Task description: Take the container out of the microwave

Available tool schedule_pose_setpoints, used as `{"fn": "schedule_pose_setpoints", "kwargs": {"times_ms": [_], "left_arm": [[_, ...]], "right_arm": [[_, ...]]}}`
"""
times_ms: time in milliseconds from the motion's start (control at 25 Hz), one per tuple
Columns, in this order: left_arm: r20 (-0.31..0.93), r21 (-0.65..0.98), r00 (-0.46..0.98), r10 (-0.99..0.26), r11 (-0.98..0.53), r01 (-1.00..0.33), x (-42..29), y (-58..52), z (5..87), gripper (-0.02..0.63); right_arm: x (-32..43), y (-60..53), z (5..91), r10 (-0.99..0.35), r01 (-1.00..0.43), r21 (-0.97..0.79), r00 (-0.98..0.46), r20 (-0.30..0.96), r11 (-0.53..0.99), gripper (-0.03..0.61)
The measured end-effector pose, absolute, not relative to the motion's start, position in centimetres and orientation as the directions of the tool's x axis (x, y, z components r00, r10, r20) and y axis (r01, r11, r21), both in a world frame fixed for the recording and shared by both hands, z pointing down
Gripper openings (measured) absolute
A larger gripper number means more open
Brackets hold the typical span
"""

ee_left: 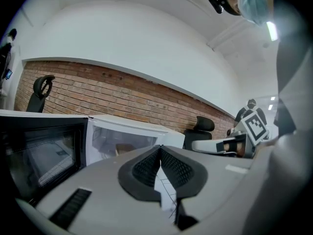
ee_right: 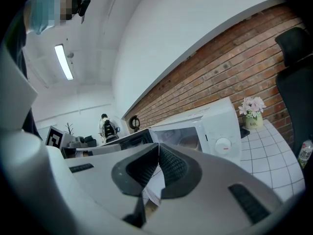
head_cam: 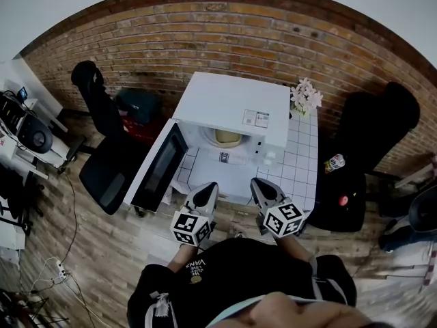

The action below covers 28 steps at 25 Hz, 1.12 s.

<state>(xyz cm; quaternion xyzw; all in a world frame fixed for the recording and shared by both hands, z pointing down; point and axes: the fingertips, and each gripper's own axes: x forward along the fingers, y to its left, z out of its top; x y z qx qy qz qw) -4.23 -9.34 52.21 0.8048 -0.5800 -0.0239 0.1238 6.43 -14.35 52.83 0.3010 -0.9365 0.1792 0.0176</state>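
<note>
A white microwave [head_cam: 232,104] stands on a white tiled table [head_cam: 300,162] with its door [head_cam: 158,169] swung open to the left. Inside it sits a pale yellowish container [head_cam: 227,137], also faintly visible in the cavity in the left gripper view [ee_left: 122,148]. My left gripper [head_cam: 207,194] and right gripper [head_cam: 259,190] hover side by side in front of the table's near edge, short of the microwave. Both are shut with nothing between their pads, as the left gripper view [ee_left: 159,153] and right gripper view [ee_right: 157,153] show.
A small pot of pale flowers [head_cam: 304,100] stands right of the microwave. A black office chair [head_cam: 102,142] is left of the open door, and another black chair [head_cam: 369,142] with a can [head_cam: 334,162] stands to the right. A brick wall [head_cam: 225,33] runs behind.
</note>
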Motion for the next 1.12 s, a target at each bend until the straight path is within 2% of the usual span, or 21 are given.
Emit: {"fn": "schedule_pose_setpoints", "kwargs": {"times_ms": [560,880,1120], "left_arm": [[0.105,0.231,0.255,-0.961,-0.226,-0.946,-3.6,-11.3,53.0,0.012],[0.125,0.233,0.283,-0.951,-0.249,-0.940,-4.1,-12.9,53.9,0.012],[0.140,0.240,0.346,-0.928,-0.307,-0.921,-5.3,-14.8,54.6,0.012]], "right_arm": [[6.1,-16.3,53.6,-0.487,-0.508,-0.311,-0.861,0.148,0.804,0.005],[5.5,-17.2,54.4,-0.519,-0.537,-0.325,-0.842,0.149,0.778,0.005],[4.6,-18.6,55.2,-0.590,-0.602,-0.346,-0.793,0.151,0.720,0.005]]}}
